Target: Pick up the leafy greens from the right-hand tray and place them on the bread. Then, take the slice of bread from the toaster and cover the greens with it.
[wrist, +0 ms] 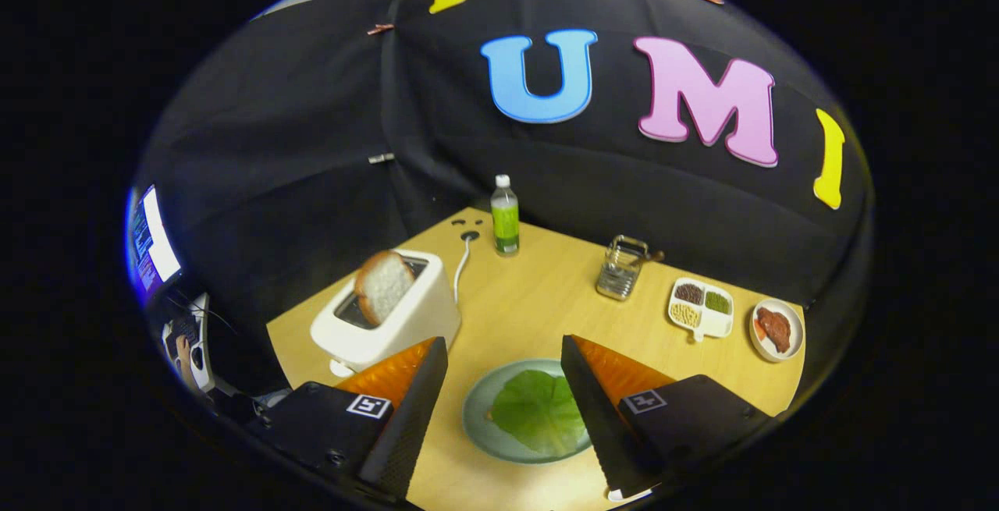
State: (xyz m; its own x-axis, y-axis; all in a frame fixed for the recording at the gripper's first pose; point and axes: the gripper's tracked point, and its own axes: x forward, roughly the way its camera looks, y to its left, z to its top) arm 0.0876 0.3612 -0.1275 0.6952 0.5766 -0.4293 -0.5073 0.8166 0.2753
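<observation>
While hung high over the table, with the greens laid down and the second slice not yet fetched:

Gripper view, gripper [503, 409]: lower centre of the frame, jaws spread wide, nothing between them, no finger touching anything.

Leafy greens [538, 411]: lower centre, lying flat on the pale plate [478, 409], between the two fingers and well below them.

Bottom bread: possibly a sliver of crust peeping at the leaf's left edge, too small to tell; otherwise hidden under the leaf.

Toaster [390, 322]: left of centre, near the left finger, white, cord trailing toward the back edge of the table.

Slice of bread [382, 285]: standing out of the toaster slot, tilted, top half clear of the housing.

Bottle [505, 216]: centre of the frame, upright at the far edge, well apart from the toaster.

Wire rack [621, 267], divided dish [701, 309], small plate [776, 329]: right of centre, well away from the work.

Risk, grasp: tilted slice likely to slip or crumble if pinched at one corner only.

Risk, approach: left finger could knock the toaster when swinging across.

Risk, placement: leaf could shift or curl if the slice comes down off-centre.
</observation>
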